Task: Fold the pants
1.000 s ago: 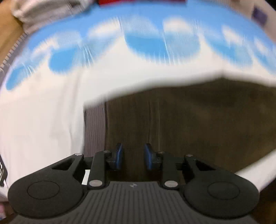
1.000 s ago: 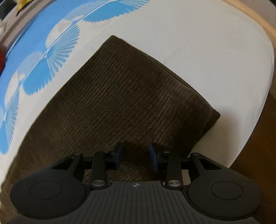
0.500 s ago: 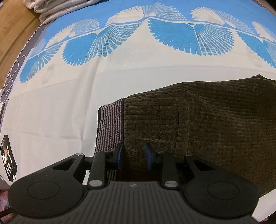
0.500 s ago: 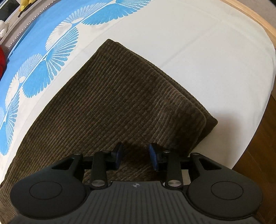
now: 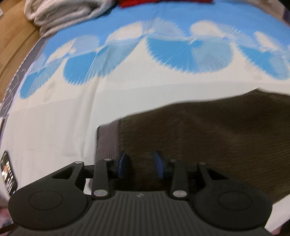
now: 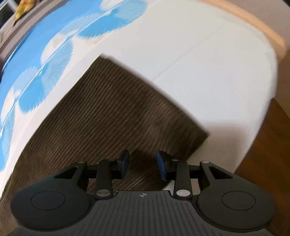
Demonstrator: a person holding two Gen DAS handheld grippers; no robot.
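White sheet [image 6: 208,59] bare past the pants [image 6: 108,112] edges; left tool [image 5: 141,164], right tool [image 6: 143,164] parted, gripping nothing.

I see folded pants [image 5: 208,134] on bedsheet [image 5: 54,127], towels [image 5: 59,12] behind, phone [image 5: 8,174] at left edge.

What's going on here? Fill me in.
A person with a handheld gripper in each hand is folding brown corduroy pants on a bed sheet printed with blue fans. The left gripper is over the striped waistband, the right gripper over the folded end. Both sets of jaws are open, holding nothing.
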